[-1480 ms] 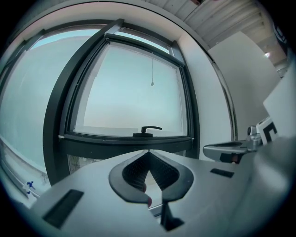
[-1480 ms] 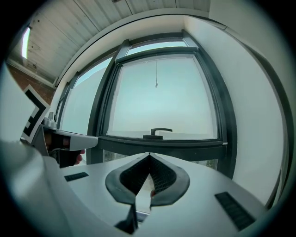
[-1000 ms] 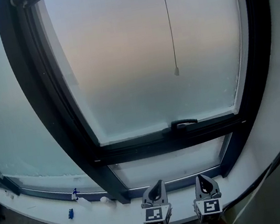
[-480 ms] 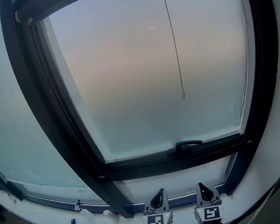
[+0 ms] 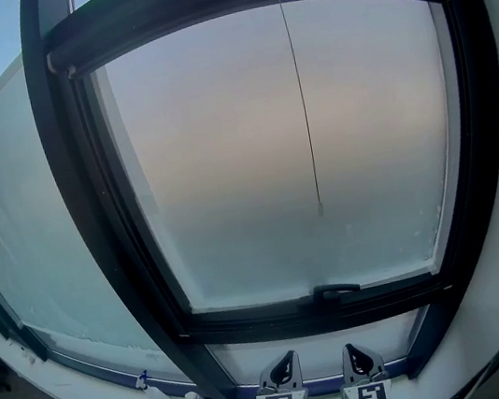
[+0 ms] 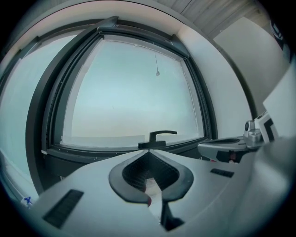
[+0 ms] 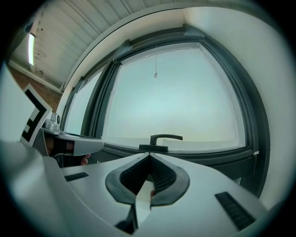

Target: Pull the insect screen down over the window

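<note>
I see clear air ahead of my left hand-held gripper (image 5: 283, 364) and right hand-held gripper (image 5: 355, 354), window handle (image 5: 336, 290) jutting out above them, cord (image 5: 303, 118) dangling higher

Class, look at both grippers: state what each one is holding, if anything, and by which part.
Nothing is held. The left gripper and right gripper are both shut and empty, short of the window handle; the pull cord hangs untouched.
</note>
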`<state>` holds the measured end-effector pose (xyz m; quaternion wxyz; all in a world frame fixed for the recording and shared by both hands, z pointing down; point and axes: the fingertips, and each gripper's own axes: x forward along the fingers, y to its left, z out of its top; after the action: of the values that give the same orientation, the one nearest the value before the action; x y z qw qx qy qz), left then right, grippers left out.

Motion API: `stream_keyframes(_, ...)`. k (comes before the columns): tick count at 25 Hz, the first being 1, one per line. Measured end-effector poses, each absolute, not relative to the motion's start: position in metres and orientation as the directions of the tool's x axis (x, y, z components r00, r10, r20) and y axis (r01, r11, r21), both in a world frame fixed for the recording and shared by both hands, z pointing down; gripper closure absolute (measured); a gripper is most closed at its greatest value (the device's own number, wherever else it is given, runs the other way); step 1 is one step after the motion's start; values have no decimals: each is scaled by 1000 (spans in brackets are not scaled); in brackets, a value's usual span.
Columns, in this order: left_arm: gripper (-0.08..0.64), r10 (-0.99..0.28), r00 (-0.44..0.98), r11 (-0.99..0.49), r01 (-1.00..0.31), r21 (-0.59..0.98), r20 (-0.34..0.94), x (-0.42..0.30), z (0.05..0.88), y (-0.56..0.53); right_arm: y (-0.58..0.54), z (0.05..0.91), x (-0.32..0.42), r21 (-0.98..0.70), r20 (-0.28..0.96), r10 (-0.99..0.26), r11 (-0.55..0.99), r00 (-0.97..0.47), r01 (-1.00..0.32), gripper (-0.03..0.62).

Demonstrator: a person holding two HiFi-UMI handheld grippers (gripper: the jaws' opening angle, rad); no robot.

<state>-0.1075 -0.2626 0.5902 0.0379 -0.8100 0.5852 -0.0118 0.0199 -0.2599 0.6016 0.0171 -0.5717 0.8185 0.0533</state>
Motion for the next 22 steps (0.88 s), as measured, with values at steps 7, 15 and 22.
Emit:
stream_keyframes(7, 565, -960, 267, -261, -962, -73, -86, -103, 565, -276, -280, 570, 44, 84, -138, -935, 319, -328, -944, 595)
stream_keyframes(15, 565, -961, 232, -220, -971, -95, -150, -106, 529, -304, -293, 511, 43, 103, -290, -887, 345, -360, -933, 595)
stream_keyframes(22, 565, -936, 250, -213, -963, -167, -248, -111, 469, -334, -308, 454, 33, 153, -377, -860, 309, -345, -939, 595)
